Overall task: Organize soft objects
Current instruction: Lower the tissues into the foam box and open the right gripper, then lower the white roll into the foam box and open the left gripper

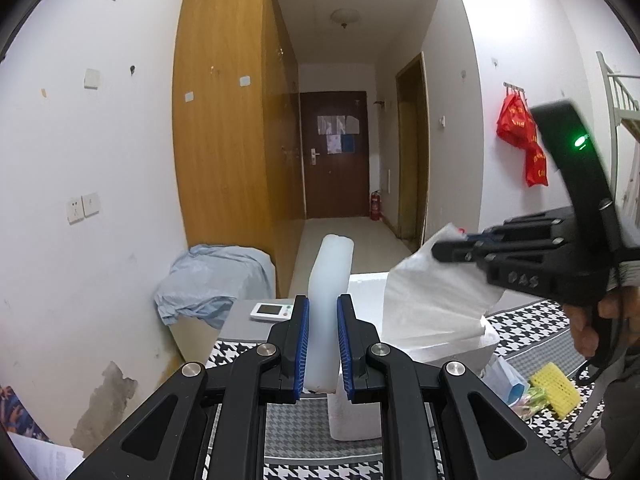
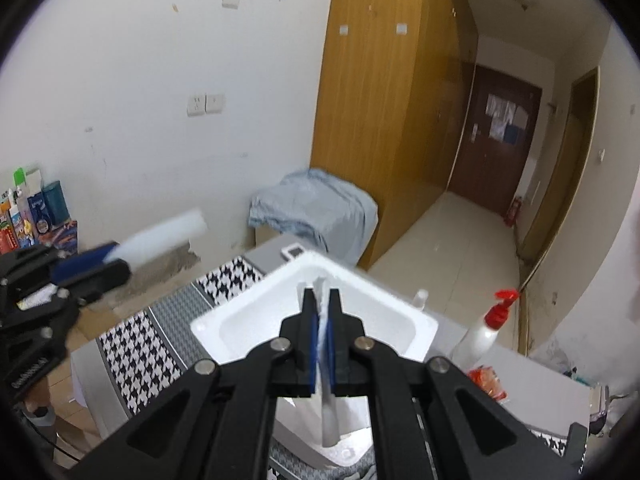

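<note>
Step in hand (judged): drop tissue into foam box. Lower right tool point(image 2: 323, 322) w/ sheet inside box walls before letting go; keep it off the rim.

Right tool: clamped tight on white tissue point(image 1: 436, 280), hanging over white foam box point(image 2: 256, 308).

Left tool point(image 1: 323, 344): nearly closed, gripping translucent white block point(image 1: 330, 280) upright, box at 1 o'clock on houndstooth surface point(image 1: 532, 316).

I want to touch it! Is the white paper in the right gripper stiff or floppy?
Probably floppy: the tissue drapes and creases below the right gripper. Likely very light, since it hangs from one pinched corner. It may tear easily; it looks thin.
</note>
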A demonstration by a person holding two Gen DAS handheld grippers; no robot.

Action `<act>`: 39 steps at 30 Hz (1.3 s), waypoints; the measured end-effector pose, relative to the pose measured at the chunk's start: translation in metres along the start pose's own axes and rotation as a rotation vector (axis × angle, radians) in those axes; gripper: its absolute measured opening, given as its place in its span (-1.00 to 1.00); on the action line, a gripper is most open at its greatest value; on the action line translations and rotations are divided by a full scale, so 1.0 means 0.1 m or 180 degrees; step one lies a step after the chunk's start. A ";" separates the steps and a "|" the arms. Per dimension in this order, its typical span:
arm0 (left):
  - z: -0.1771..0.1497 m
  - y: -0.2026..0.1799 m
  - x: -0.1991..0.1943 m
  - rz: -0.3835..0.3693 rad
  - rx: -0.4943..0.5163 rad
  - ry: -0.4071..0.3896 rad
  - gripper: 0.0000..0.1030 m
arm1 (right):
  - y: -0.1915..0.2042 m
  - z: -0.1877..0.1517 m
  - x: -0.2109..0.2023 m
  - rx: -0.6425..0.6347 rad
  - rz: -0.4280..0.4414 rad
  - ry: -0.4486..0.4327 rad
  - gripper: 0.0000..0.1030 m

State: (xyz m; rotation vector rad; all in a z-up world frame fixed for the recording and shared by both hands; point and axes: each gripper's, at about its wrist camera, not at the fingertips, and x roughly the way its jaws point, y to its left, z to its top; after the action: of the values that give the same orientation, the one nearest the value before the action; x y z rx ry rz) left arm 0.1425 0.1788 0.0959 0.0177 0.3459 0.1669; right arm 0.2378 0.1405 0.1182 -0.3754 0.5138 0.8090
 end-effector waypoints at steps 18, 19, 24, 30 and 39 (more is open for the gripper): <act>0.01 0.06 0.22 -0.0019 -0.0065 0.0139 -0.70 | -0.04 -0.13 0.07 0.0034 0.0015 0.0119 0.58; 0.02 0.06 0.24 -0.0025 -0.0064 0.0147 -0.70 | -0.05 -0.13 0.05 0.0039 0.0004 0.0102 0.58; 0.05 0.06 0.33 -0.0065 -0.0062 0.0155 -0.70 | -0.12 -0.14 -0.04 0.0107 -0.0041 0.0044 0.59; 0.06 -0.02 0.46 -0.0138 -0.0031 0.0169 -0.70 | -0.22 -0.22 -0.22 0.0210 -0.0128 -0.0059 0.59; 0.09 -0.20 0.65 -0.0296 0.0040 0.0205 -0.70 | -0.46 -0.41 -0.66 0.0490 -0.0197 -0.0348 0.99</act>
State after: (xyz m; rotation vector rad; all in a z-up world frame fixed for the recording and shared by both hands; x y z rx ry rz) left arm 0.2085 0.1703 0.0814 0.0087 0.4112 0.0733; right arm 0.2225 0.0520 0.1278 -0.2030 0.4567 0.7209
